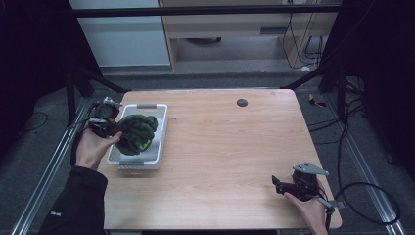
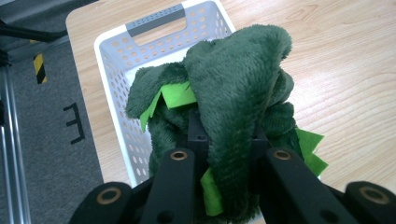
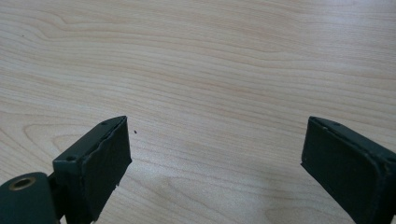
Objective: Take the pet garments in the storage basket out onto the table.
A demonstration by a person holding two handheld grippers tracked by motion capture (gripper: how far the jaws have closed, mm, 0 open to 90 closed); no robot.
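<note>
Left gripper clamps green plush toy over white basket

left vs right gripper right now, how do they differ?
Left gripper is shut on the green plush toy, held over the white basket; right gripper is open and holds nothing. Left sits at the table's left edge, right near its right front corner, above bare wood. Both are hand-held with black fingers.

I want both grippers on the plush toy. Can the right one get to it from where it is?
Probably yes: the right gripper is open, with bare table between it and the toy, which the left gripper holds over the basket.
</note>
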